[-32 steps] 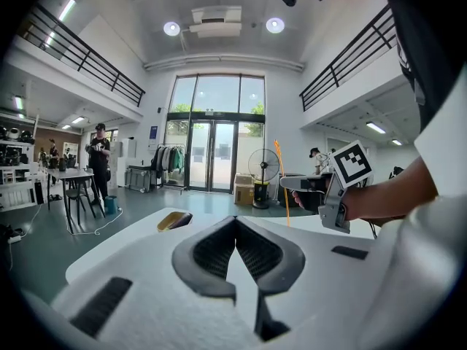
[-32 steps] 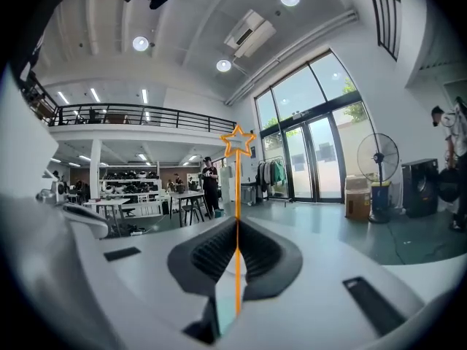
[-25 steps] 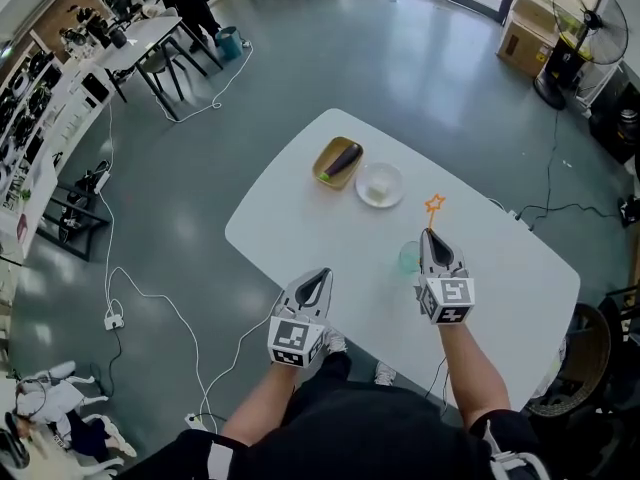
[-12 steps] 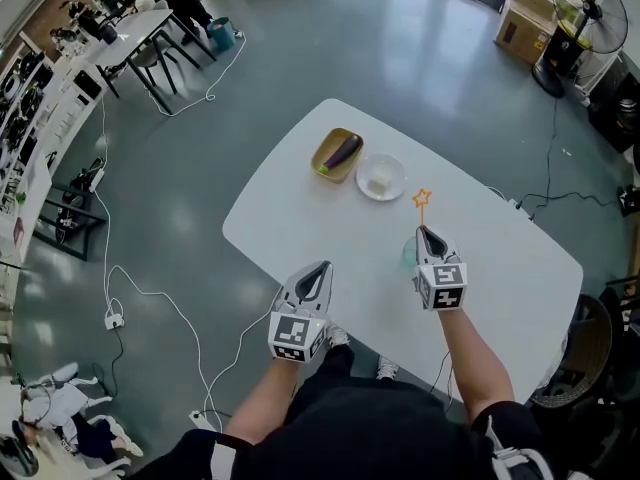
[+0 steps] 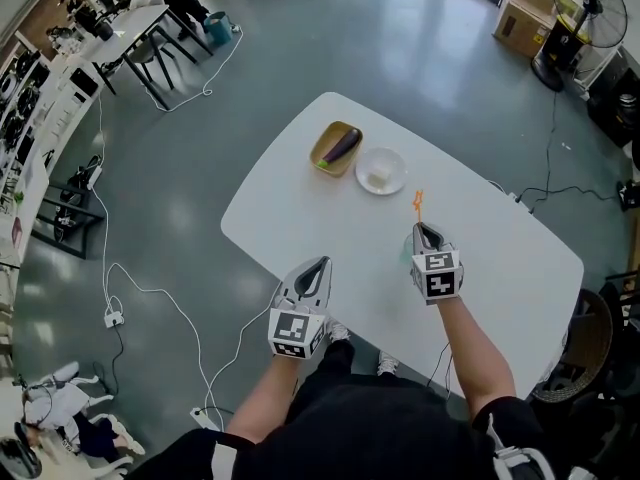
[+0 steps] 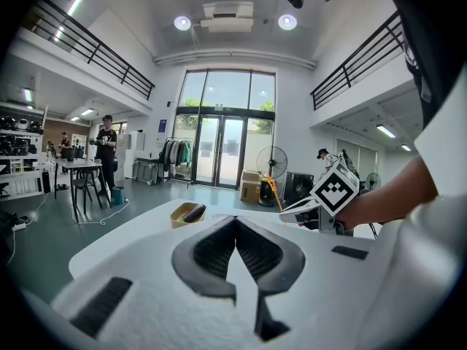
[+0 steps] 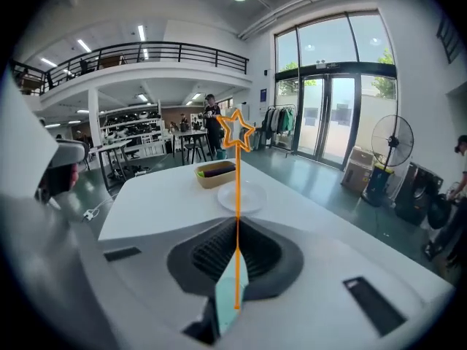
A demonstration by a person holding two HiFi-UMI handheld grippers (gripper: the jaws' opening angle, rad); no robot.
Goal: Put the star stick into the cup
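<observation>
The orange star stick stands upright, pinched between the jaws of my right gripper, with its star on top. In the head view the star stick rises just beyond the right gripper. The pale green cup shows through the gap beneath the jaws, right under the stick's lower end. From the head view only a sliver of the cup shows at the gripper's left side. My left gripper hovers over the near table edge, shut and holding nothing.
A yellow tray with an eggplant and a white plate sit on the far part of the white table. In the left gripper view the tray lies ahead and the right gripper to the right. Cables lie on the floor.
The right gripper has shifted a little left over the cup, hiding more of it. The star now shows edge-on from the head view. The left gripper has barely moved.
</observation>
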